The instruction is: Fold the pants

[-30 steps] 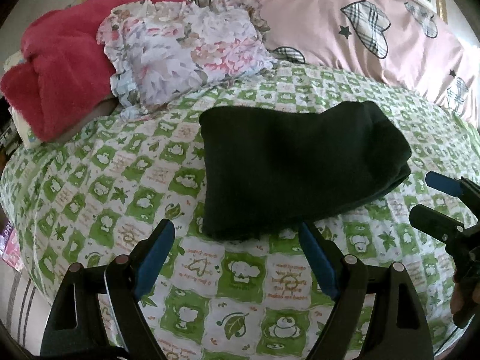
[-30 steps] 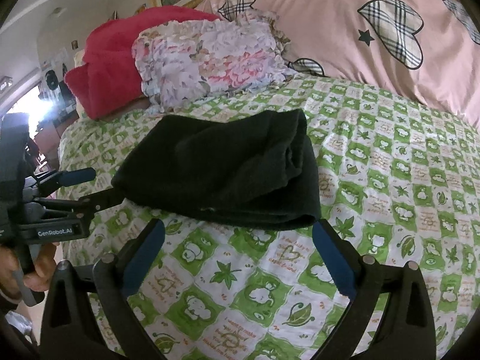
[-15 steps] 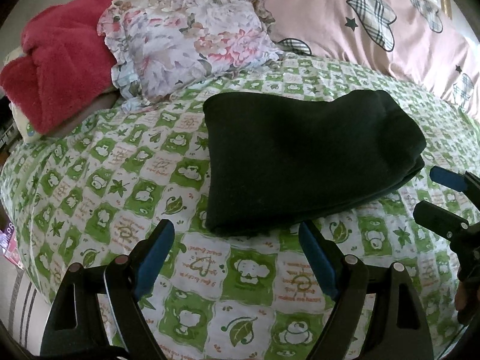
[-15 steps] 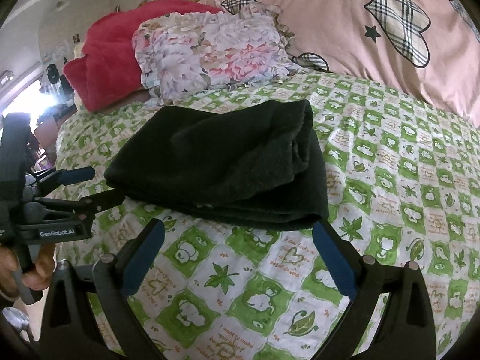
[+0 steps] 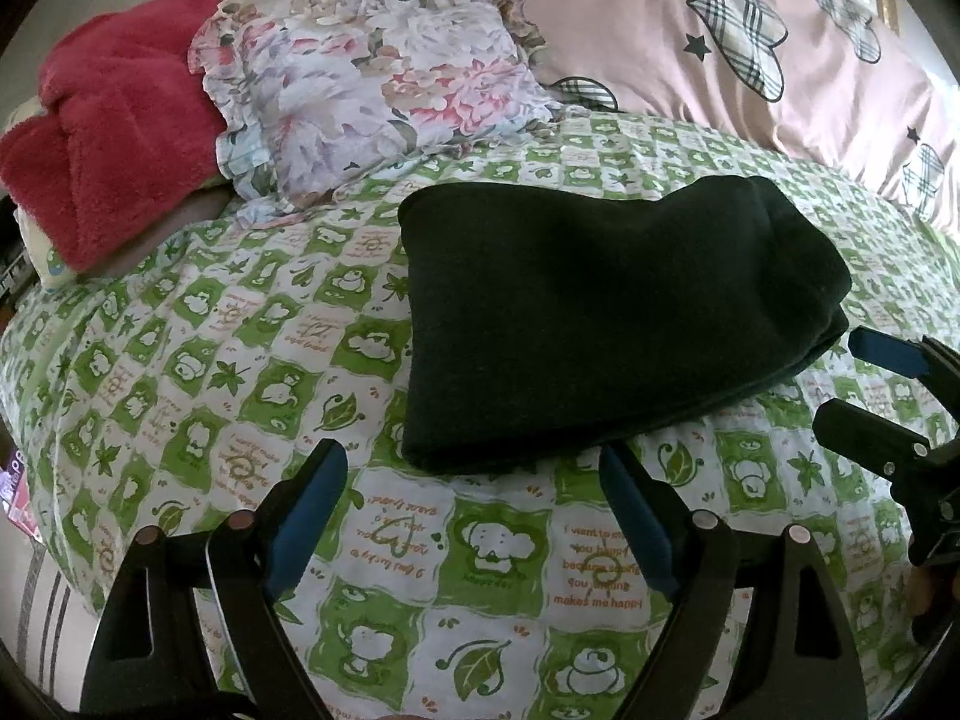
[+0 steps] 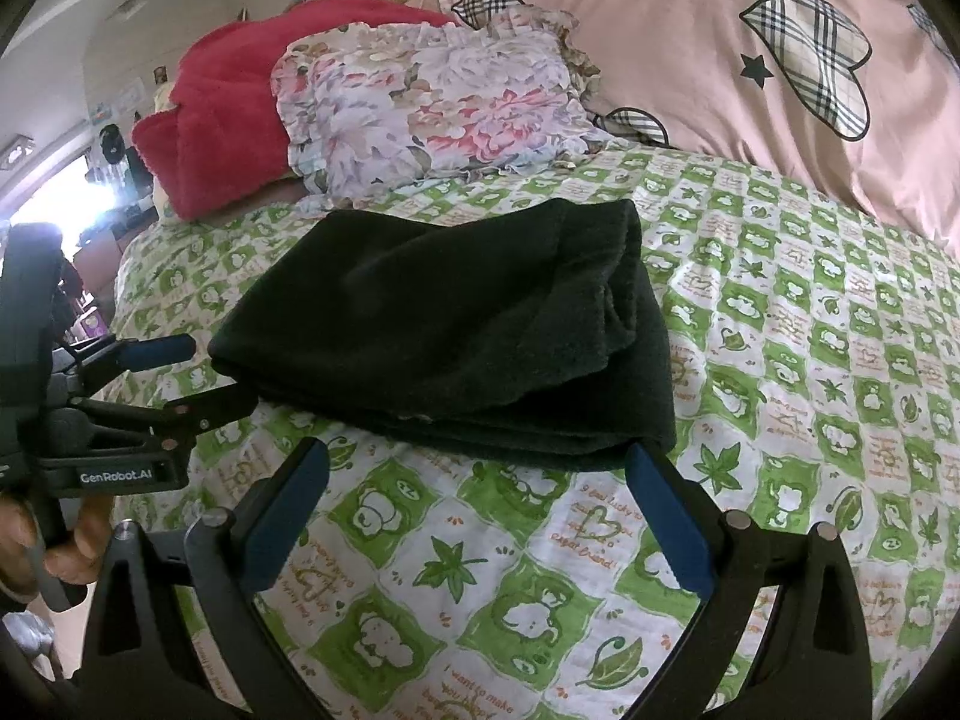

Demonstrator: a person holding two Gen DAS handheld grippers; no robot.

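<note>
Pants (image 5: 600, 324) folded, lying crosswise on bed (image 5: 252, 360), just ahead of both grippers. Left gripper (image 5: 474, 504) and right gripper (image 6: 474, 498) spread wide, empty, one near each end.

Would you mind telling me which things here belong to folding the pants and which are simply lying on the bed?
Part of the job:
- folded black pants
- left gripper, open
- right gripper, open

Just lying about:
- floral pillow
- red blanket
- pink duvet
- green checked sheet, only the work surface
</note>
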